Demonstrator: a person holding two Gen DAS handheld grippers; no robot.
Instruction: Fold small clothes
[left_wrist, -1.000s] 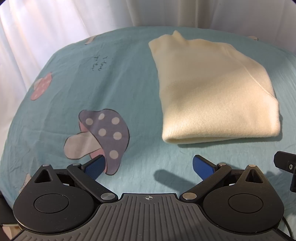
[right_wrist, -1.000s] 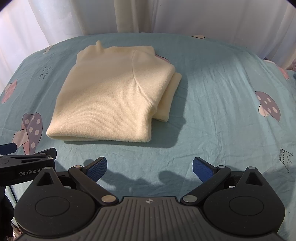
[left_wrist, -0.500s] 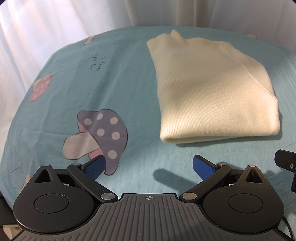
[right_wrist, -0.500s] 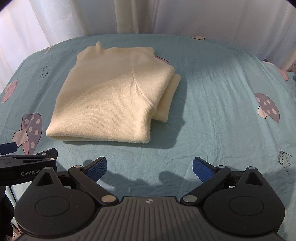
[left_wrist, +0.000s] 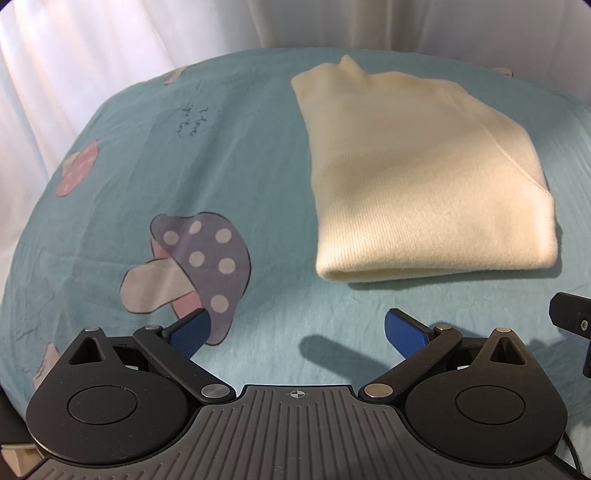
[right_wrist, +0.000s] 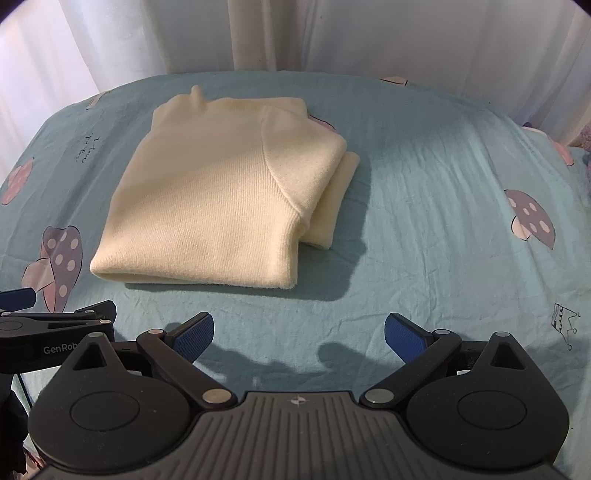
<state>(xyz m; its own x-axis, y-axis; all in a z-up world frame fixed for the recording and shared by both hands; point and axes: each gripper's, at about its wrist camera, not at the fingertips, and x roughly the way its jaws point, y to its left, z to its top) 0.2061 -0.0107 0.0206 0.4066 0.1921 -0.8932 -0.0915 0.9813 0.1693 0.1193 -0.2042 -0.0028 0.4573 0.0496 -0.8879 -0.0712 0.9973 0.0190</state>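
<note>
1. While both grippers hung above the near part of the bed sheet (right_wrist: 424, 206), the cream knit sweater (right_wrist: 221, 192) lay folded flat on it, ahead of both sets of jaws and untouched.
2. The left gripper (left_wrist: 297, 328) had its jaws released, the blue pads (left_wrist: 190, 328) spread wide with nothing between them; the sweater (left_wrist: 417, 177) sat ahead and to the right of them.
3. A purple spotted mushroom print (left_wrist: 199, 258) on the teal sheet (left_wrist: 229, 147) lay just ahead of the left jaw of that gripper.
4. The right gripper (right_wrist: 299, 334) was likewise released and empty, its blue pads (right_wrist: 404, 336) wide apart; the sweater lay ahead and slightly to the left.
5. The sweater's folded edge faced the jaws, and a second layer stuck out from under its right side.
6. In the right wrist view, the left gripper's black body (right_wrist: 55, 332) showed at the left edge, beside the right gripper.
7. White curtains (right_wrist: 332, 33) hung beyond the far edge of the bed.
</note>
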